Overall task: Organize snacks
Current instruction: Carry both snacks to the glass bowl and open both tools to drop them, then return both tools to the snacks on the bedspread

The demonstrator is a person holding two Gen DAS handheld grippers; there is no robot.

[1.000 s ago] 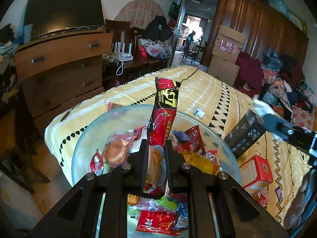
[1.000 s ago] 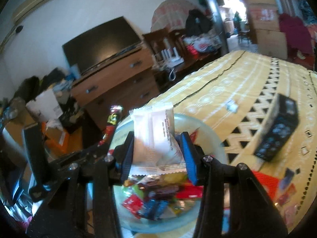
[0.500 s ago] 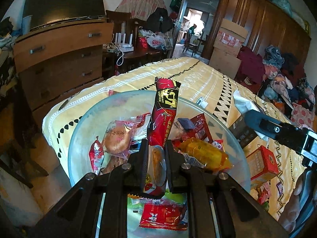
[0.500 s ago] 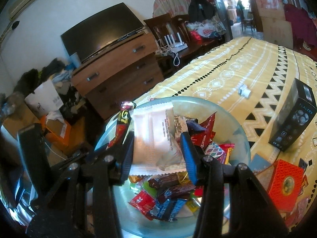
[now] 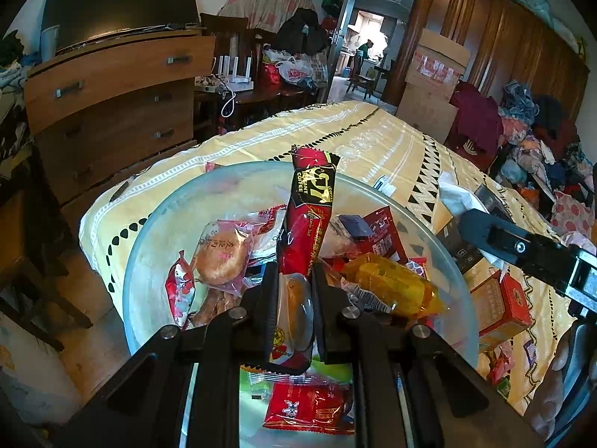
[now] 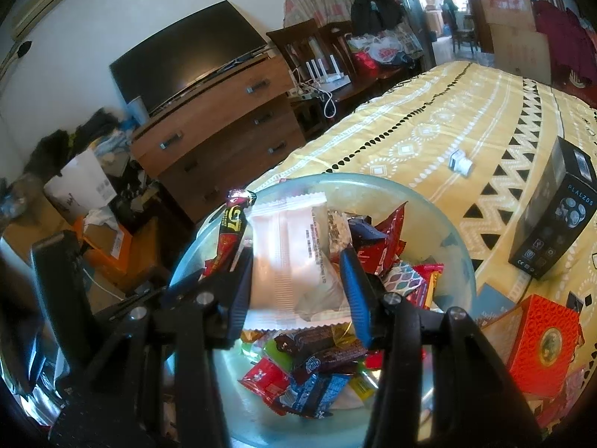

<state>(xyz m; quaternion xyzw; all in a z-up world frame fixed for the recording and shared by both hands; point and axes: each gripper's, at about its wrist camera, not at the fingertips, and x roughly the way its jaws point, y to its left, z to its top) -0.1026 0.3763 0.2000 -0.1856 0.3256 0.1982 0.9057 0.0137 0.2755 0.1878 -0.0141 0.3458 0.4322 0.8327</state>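
A glass bowl (image 5: 156,231) of wrapped snacks sits on the yellow patterned bedspread (image 5: 373,142); it also shows in the right wrist view (image 6: 460,257). My left gripper (image 5: 294,280) is shut on a red G7 coffee stick (image 5: 311,216) together with a clear-wrapped pastry packet (image 5: 294,313), held over the bowl. My right gripper (image 6: 298,265) is shut on a white snack packet (image 6: 287,257), also over the bowl. The coffee stick (image 6: 233,231) shows at the left of the right wrist view.
A black box (image 6: 552,220) and a red-orange box (image 6: 537,347) stand on the bed right of the bowl. A small white object (image 6: 460,162) lies further back. A wooden dresser (image 5: 112,104) with a TV stands beyond the bed's left edge.
Both grippers have moved closer in over the bowl, still holding their packets. More of the bowl's contents now shows.
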